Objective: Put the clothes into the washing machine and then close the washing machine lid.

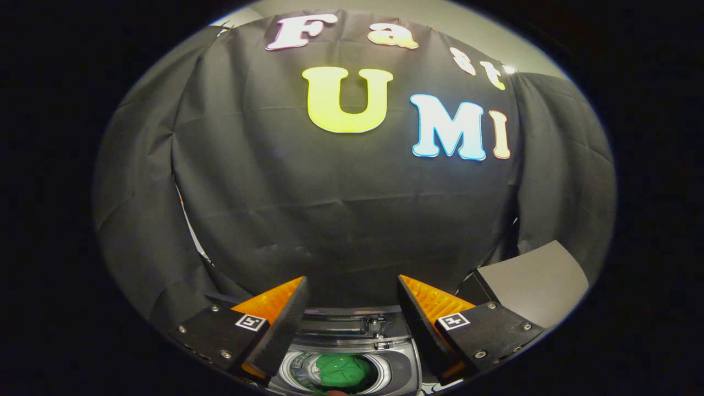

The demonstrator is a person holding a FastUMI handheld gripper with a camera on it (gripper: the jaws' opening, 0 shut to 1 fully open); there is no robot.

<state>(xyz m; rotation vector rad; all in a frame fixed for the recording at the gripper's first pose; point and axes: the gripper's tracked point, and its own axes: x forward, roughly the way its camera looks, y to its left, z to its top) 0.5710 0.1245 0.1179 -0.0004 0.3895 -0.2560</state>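
Note:
My gripper [352,286] is open, its two fingers spread wide with nothing between them. It hovers high above a top-loading washing machine [401,357], whose round drum shows below and between the fingers. A green garment [344,371] lies inside the drum. The lid stands up at the back of the machine [344,324], behind the drum opening. The gripper touches neither the garment nor the machine.
A black cloth wall [341,220] hangs right behind the machine. A grey flat-topped box or counter [533,280] stands to the right of the machine, beyond the right finger.

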